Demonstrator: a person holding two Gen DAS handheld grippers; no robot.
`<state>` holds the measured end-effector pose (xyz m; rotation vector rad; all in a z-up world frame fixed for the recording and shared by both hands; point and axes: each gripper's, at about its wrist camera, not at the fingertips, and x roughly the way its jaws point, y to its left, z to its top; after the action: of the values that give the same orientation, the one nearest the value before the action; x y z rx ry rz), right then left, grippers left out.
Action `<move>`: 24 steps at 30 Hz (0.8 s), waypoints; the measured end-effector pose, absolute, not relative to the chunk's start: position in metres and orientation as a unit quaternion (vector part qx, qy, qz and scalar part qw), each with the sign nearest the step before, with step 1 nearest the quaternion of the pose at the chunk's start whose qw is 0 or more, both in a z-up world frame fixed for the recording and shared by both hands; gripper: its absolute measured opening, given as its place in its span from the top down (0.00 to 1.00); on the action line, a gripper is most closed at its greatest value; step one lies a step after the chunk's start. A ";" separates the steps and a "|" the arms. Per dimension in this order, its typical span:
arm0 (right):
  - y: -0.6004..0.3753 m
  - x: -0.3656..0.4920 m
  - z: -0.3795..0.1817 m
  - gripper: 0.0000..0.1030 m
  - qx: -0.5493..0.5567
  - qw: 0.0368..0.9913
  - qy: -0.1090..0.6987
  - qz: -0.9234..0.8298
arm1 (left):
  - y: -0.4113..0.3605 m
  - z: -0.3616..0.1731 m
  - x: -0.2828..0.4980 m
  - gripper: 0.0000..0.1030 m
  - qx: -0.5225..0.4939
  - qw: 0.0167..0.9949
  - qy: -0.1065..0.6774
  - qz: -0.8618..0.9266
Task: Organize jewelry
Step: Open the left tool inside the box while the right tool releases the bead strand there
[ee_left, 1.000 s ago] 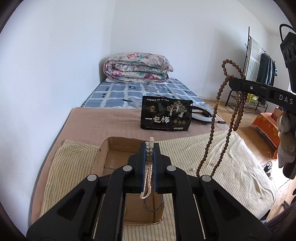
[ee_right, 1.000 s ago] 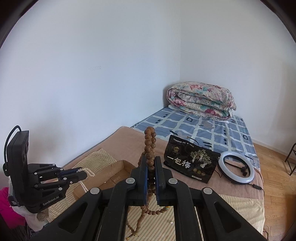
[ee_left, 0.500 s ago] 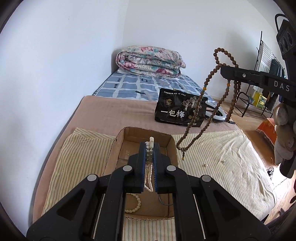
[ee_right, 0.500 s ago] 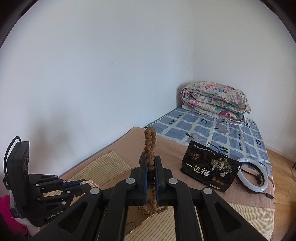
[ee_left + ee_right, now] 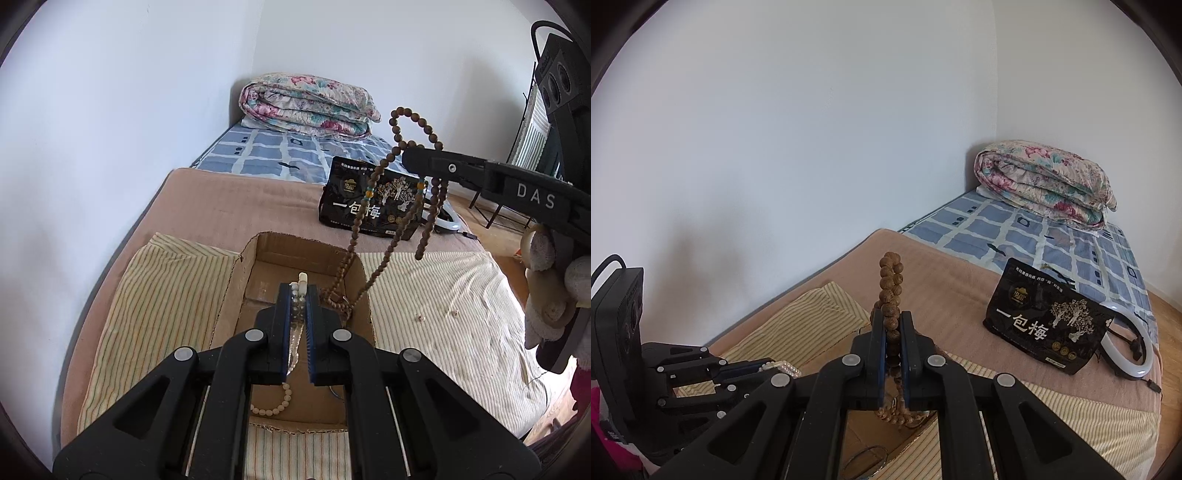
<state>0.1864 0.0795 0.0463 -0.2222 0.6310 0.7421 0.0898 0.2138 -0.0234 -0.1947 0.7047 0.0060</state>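
While both strands hang limp, treat them as soft, light, snag-prone strings: pinch across several beads, not the cord. Left gripper [image 5: 298,295] jaws clenched on pale bead strand [image 5: 291,339]; a short end sticks up past the tips, the rest drops under the jaws with its tail lying on the floor of the cardboard box [image 5: 236,291]. Right gripper [image 5: 419,155], further out and higher, jaws clamped on wooden bead necklace [image 5: 384,254]; a small loop stands above the jaws, long loops hang below, lowest part pooled in the box's far right corner, one loop still outside over the striped cloth [image 5: 436,295]. Judgement: lower before releasing, else beads catch the rim. Beyond: black snack bag [image 5: 369,206], ring light [image 5: 1126,343], folded quilt [image 5: 306,103] on the bed.
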 end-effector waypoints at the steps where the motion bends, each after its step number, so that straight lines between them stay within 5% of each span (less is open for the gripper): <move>1: 0.081 0.188 0.041 0.96 -0.106 0.876 0.307 0.356 | 0.214 -0.026 0.091 0.95 -0.096 0.932 0.349 0.004; 15: 0.082 0.210 -0.029 0.94 -0.087 0.858 0.376 0.339 | 0.211 -0.047 0.101 0.95 -0.092 0.917 0.389 0.010; 16: 0.081 0.211 -0.032 0.91 -0.084 0.856 0.380 0.339 | 0.211 -0.047 0.101 0.95 -0.092 0.916 0.390 0.012; 18: 0.080 0.212 -0.037 0.63 -0.079 0.855 0.386 0.337 | 0.211 -0.049 0.102 0.90 -0.094 0.914 0.393 0.012; 20: 0.079 0.212 -0.039 0.47 -0.077 0.859 0.386 0.328 | 0.211 -0.049 0.103 0.70 -0.096 0.914 0.393 0.013; 21: 0.078 0.212 -0.039 0.38 -0.077 0.860 0.386 0.324 | 0.211 -0.048 0.103 0.68 -0.096 0.915 0.392 0.013; 24: 0.074 0.212 -0.039 0.36 -0.073 0.864 0.383 0.319 | 0.209 -0.047 0.103 0.67 -0.095 0.916 0.391 0.013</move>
<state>0.2116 0.0741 -0.0386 -0.1530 0.8024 0.6676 0.1029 0.2091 -0.0474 -0.1957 0.8041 0.0261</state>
